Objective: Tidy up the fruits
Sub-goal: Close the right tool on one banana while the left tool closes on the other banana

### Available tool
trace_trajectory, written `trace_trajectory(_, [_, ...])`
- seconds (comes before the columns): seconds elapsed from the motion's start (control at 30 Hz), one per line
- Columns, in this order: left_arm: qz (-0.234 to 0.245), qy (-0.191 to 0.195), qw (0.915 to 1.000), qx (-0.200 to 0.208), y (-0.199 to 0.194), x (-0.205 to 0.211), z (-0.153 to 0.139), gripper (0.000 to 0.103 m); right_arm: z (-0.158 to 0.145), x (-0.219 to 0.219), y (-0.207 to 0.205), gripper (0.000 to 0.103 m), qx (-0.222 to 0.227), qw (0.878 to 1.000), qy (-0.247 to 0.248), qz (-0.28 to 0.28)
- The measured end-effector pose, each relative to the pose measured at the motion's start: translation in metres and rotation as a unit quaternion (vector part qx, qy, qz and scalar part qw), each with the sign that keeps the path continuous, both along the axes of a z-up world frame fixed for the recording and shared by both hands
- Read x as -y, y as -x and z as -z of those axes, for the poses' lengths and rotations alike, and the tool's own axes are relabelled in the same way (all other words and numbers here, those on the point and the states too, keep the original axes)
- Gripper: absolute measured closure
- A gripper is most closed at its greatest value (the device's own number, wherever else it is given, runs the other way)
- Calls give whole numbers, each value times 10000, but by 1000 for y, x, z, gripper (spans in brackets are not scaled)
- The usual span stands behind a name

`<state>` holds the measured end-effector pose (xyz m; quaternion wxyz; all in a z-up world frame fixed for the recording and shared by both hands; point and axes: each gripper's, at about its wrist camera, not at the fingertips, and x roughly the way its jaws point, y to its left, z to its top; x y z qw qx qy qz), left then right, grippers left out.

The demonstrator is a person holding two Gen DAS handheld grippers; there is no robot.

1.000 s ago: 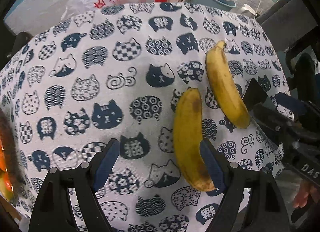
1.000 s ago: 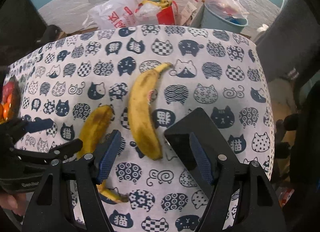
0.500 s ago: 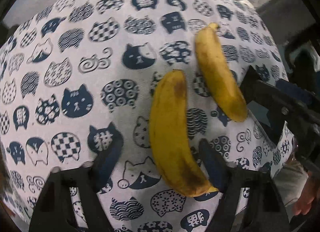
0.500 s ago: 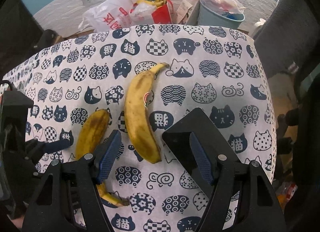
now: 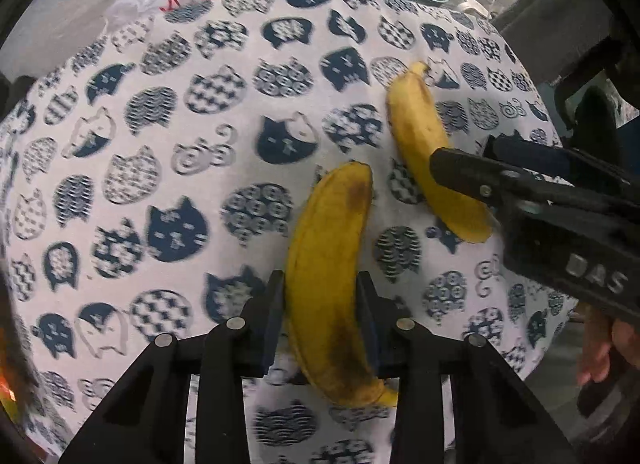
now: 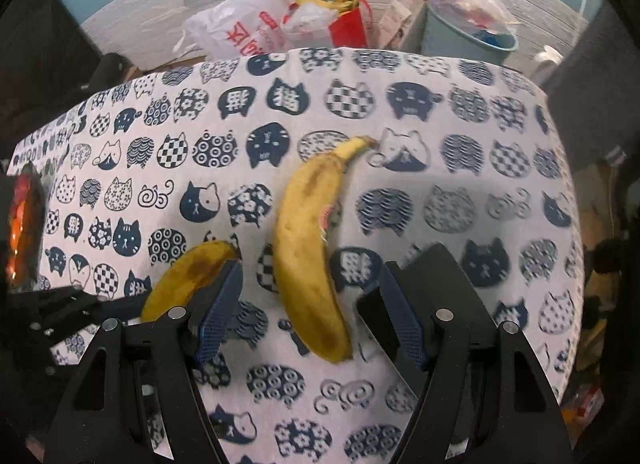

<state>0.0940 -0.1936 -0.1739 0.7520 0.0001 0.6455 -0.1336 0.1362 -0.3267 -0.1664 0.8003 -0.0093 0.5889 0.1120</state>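
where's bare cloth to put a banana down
Bare cloth lies left of the near banana held in the left gripper, and along the far edge. It is crowded by the far banana, between the open right gripper.

My left wrist camera sits low and close over the counter (image 5: 168,168), facing its far edge along my jaws. My right wrist camera looks the same way from a little higher and nearer the right edge. Both take in the cat-print cloth (image 6: 440,168), the two bananas (image 5: 326,272) (image 6: 308,248) and the bags (image 6: 240,30) past the far edge.
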Motion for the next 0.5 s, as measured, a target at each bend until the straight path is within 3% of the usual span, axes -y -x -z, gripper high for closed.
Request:
trace_trajectory(0.33, [-188, -163, 9996, 104, -7, -44, -5, 68, 31, -23, -17, 32, -205, 9996, 63, -181])
trace_trajectory(0.5, [-311, -137, 9994, 91, -8, -71, -5, 68, 38, -25, -17, 52, -238, 9996, 66, -144])
